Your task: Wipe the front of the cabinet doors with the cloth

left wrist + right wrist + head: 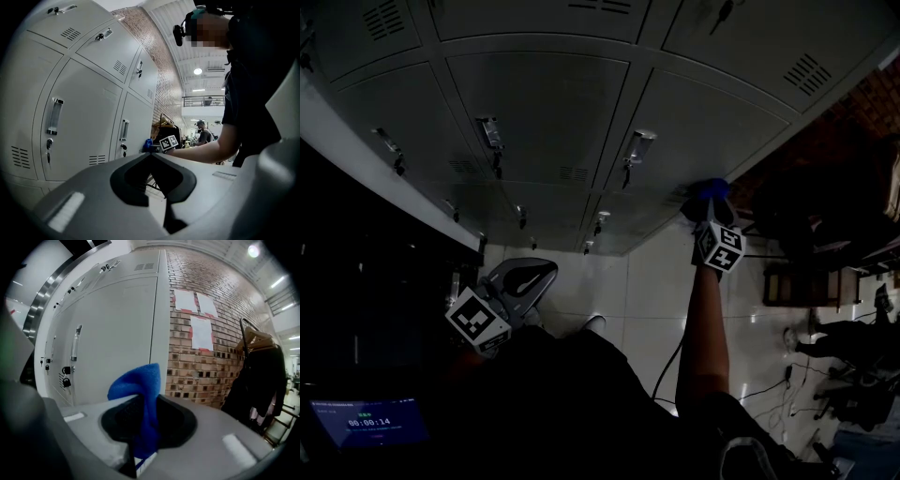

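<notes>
Grey metal cabinet doors (534, 112) with handles and locks fill the top of the head view. My right gripper (710, 208) is stretched out to the cabinet's lower right door and is shut on a blue cloth (709, 190). In the right gripper view the cloth (140, 390) sticks up from between the jaws, in front of the door (112, 333); I cannot tell whether it touches. My left gripper (546, 270) hangs low near my body, away from the doors, shut with nothing in it. From the left gripper (151, 155) I see the cloth (148, 144) at the door (84, 126).
A brick wall (206, 333) with taped paper sheets adjoins the cabinet on the right. A rack of dark clothes (258, 376) stands beside it. Cables (670, 366) lie on the tiled floor; furniture (806, 281) stands at the right. A lit screen (370, 422) is at lower left.
</notes>
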Available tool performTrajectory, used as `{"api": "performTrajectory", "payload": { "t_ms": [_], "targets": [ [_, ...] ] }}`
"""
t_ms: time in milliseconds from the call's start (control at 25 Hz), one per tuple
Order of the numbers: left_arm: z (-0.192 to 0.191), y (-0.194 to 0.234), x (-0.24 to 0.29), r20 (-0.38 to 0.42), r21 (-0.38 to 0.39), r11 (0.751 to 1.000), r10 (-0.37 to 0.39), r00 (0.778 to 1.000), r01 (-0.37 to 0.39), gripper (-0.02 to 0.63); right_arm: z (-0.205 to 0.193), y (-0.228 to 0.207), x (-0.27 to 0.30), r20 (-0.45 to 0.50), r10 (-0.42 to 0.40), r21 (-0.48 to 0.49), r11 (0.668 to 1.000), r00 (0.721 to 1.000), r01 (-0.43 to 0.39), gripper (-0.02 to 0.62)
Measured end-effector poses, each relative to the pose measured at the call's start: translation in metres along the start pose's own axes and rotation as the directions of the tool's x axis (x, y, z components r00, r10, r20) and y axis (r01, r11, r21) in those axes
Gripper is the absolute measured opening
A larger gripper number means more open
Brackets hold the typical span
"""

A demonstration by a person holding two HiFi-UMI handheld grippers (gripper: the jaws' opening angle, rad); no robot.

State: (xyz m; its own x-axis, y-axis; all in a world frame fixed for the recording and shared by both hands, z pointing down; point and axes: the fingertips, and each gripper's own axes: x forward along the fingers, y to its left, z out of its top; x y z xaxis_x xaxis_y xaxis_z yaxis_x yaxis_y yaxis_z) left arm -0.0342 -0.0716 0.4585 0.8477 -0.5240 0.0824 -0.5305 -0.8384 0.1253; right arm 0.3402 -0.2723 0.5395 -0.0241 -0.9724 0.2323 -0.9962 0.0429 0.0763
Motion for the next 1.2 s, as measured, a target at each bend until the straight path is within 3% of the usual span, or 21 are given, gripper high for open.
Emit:
{"api": "performTrajectory", "payload": {
  "t_ms": [120, 320, 520, 680, 800, 1200],
  "targets": [
    [-0.002, 0.001, 0.000, -0.003, -0.004, 1.000, -0.002, 1.000, 0.002, 0.006, -0.006, 0.020, -0.008, 0.000, 0.044, 0.008, 0.999, 0.999, -0.044, 0.071],
    [-0.004, 0.002, -0.001, -0.005, -0.005, 1.000, -0.006, 1.000, 0.006, 0.005, -0.023, 0.093, -0.019, -0.015, 0.174, -0.005, 0.985, 0.985, -0.174, 0.071],
    [-0.002, 0.000, -0.007, -0.007, -0.013, 1.000, 0.001, 1.000, -0.001, 0.005, -0.040, 0.190, -0.025, -0.055, 0.355, -0.061, 0.932, 0.933, -0.358, 0.071],
    [-0.002, 0.008, -0.015, -0.001, -0.011, 0.999, 0.032, 0.999, -0.032, 0.005, -0.039, 0.244, -0.020, -0.060, 0.440, -0.087, 0.892, 0.896, -0.443, 0.071],
    [0.002, 0.010, -0.020, 0.002, -0.007, 0.999, 0.051, 0.999, -0.051, 0.005, -0.036, 0.261, -0.007, -0.055, 0.456, -0.107, 0.882, 0.888, -0.459, 0.071],
    [-0.008, 0.019, -0.040, -0.014, 0.001, 0.993, 0.118, 0.993, -0.118, 0.005, -0.031, 0.241, 0.031, -0.042, 0.400, -0.113, 0.908, 0.915, -0.403, 0.071]
  ]
}}
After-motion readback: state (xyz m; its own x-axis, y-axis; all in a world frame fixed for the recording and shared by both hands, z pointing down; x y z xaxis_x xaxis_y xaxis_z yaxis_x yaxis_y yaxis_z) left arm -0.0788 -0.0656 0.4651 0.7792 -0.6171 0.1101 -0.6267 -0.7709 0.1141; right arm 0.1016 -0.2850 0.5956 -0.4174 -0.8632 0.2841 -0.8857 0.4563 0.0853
